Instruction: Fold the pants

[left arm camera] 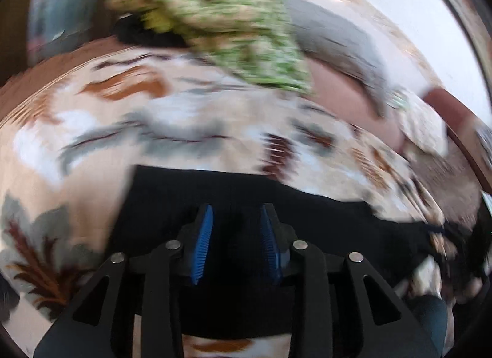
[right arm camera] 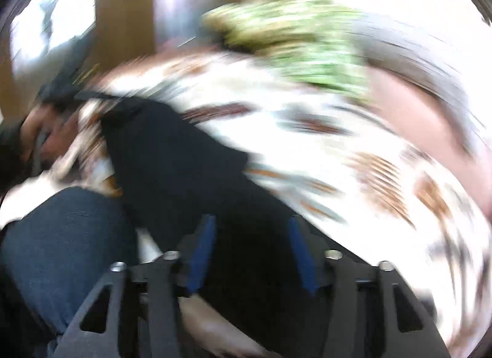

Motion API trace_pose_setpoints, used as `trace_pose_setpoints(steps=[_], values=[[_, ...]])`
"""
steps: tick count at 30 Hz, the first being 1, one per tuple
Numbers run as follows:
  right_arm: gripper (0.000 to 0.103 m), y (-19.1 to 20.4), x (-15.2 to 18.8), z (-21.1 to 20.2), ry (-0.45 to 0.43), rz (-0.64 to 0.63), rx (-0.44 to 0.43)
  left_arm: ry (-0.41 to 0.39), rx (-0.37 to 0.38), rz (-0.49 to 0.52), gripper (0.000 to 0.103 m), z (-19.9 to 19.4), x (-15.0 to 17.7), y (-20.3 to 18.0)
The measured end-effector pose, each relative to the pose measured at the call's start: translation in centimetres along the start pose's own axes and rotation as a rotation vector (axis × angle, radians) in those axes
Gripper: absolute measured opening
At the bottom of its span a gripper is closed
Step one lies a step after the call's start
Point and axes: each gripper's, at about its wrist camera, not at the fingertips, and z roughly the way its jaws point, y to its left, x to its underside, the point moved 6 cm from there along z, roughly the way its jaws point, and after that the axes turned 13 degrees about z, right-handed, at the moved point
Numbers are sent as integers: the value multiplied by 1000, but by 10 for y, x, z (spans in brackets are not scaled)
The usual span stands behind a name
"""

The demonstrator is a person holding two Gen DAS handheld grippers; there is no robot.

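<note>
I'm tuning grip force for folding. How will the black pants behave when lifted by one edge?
Probably floppy: the black pants lie flat and follow the patterned bedspread. Likely light, being thin cloth. They may sag and drag between the left gripper and right gripper.

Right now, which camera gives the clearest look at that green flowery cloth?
The left wrist view: the green flowery cloth shows its crumpled folds and speckled print at the far side. The right wrist view catches it too, but smeared by motion blur.

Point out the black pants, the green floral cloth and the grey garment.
black pants (left arm camera: 246,192): left wrist view, flat middle of the fabric.
green floral cloth (left arm camera: 233,29): left wrist view, centre of the crumpled heap.
grey garment (left arm camera: 335,38): left wrist view, its broad upper face.
</note>
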Motion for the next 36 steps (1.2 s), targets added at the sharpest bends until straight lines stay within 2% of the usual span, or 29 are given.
trace_pose_setpoints(steps=[3,5,6,8,12,15,17,18,19,21,22,25,27,31,34,36], values=[[53,-78,42,-31,-72,256,100,33,135,129,38,6,5,-43],[55,-113,71,-29,-36,370,160,74,221,170,38,16,12,-64],[56,-128,94,-22,17,431,168,121,227,186,38,27,20,-70],[56,-134,104,-29,-73,496,73,154,206,191,37,40,25,-69],[59,-138,103,-42,-108,649,-33,173,213,173,37,40,20,-68],[62,-153,114,-62,-185,803,-98,193,183,174,39,38,13,-71],[65,-157,125,-72,-216,875,-95,191,163,143,44,36,8,-71],[66,-156,134,-76,-226,908,-83,173,179,111,44,32,1,-74],[66,-158,139,-76,-228,931,-74,152,208,79,47,30,-6,-76],[65,-158,146,-76,-239,964,-80,89,284,-11,60,19,-25,-86],[65,-158,145,-75,-238,957,-66,57,318,-56,69,15,-33,-92],[67,-163,140,-65,-215,994,-45,-5,457,-200,74,12,-49,-119],[72,-170,137,-61,-214,1052,-51,-10,508,-248,75,19,-53,-134],[72,-189,136,-57,-223,1266,-107,13,446,-243,75,38,-42,-155],[74,-201,135,-50,-146,1393,-156,41,374,-224,75,46,-34,-157],[77,-206,134,-47,-113,1444,-185,15,361,-235,82,44,-35,-152]])
